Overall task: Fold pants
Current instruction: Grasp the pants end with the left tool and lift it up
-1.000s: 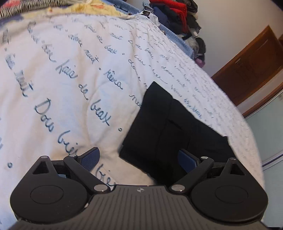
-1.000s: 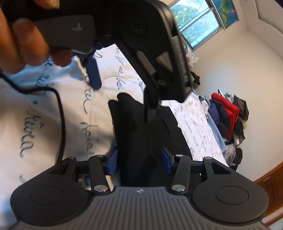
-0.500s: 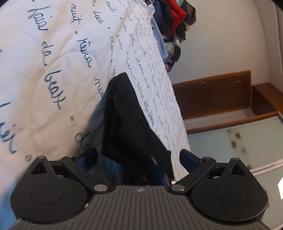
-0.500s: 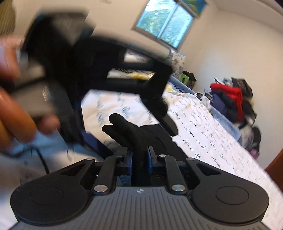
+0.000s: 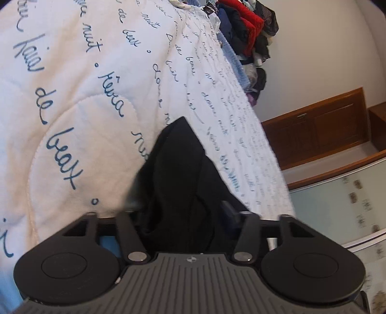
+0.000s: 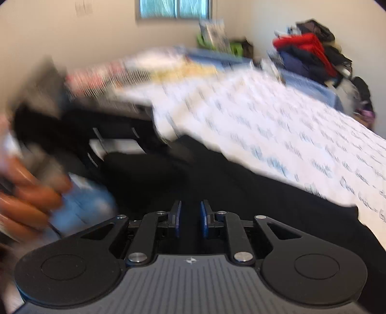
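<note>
The black fabric pants (image 5: 178, 174) lie bunched on the white quilted bedspread with blue script (image 5: 72, 101) — the left gripper (image 5: 187, 217) and the right gripper (image 6: 190, 217) each have their fingers pinching a fold of the cloth.

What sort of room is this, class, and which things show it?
Most likely a bedroom: a bed under a white quilt printed with blue script, a heap of clothes beside it, and a window.

Pants (image 5: 178, 174) lie on the bedspread (image 5: 72, 101); clothes pile (image 5: 246, 21) behind.
</note>
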A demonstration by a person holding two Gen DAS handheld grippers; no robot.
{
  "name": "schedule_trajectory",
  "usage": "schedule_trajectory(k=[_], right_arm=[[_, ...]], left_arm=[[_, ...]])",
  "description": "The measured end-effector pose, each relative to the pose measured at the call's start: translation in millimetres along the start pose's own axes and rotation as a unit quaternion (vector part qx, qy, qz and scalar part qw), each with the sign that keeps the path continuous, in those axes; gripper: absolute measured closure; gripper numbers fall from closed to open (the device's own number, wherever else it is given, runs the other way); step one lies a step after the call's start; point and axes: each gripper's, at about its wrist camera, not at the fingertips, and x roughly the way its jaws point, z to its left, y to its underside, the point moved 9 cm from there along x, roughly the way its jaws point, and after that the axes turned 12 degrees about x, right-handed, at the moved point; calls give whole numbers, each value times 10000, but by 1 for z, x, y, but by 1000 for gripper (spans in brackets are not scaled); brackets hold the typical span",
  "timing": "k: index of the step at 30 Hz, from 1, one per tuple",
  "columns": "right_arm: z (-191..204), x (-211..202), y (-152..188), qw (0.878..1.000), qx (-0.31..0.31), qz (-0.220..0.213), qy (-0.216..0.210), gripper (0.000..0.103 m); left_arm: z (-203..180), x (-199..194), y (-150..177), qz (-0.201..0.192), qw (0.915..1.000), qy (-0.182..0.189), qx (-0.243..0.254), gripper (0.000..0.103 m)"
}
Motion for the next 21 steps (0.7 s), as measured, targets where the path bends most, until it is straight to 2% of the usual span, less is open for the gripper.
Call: schedule_trajectory(k=[3, 6, 11, 16, 21], right_arm=[[3, 0, 3, 9998, 94, -162, -12, 87], [1, -9, -10, 9975, 438, -454, -315, 86], [2, -5, -11, 9972, 470, -430, -386, 86], [-2, -25, -13, 9929, 761, -657, -643, 86], [-25, -56, -20, 9865, 1182, -952, -611, 86]], left_arm=[[-3, 0, -1, -79, 9992, -224, 320, 68], [-15, -5, -1, -251, 9951, -570, 770, 74], [-53, -26, 8, -749, 9786, -1067, 1590, 77], [-99, -39, 23, -1060, 9660, -1139, 2066, 77], [-149, -44, 44, -1353, 9507, -1145, 2545, 78]])
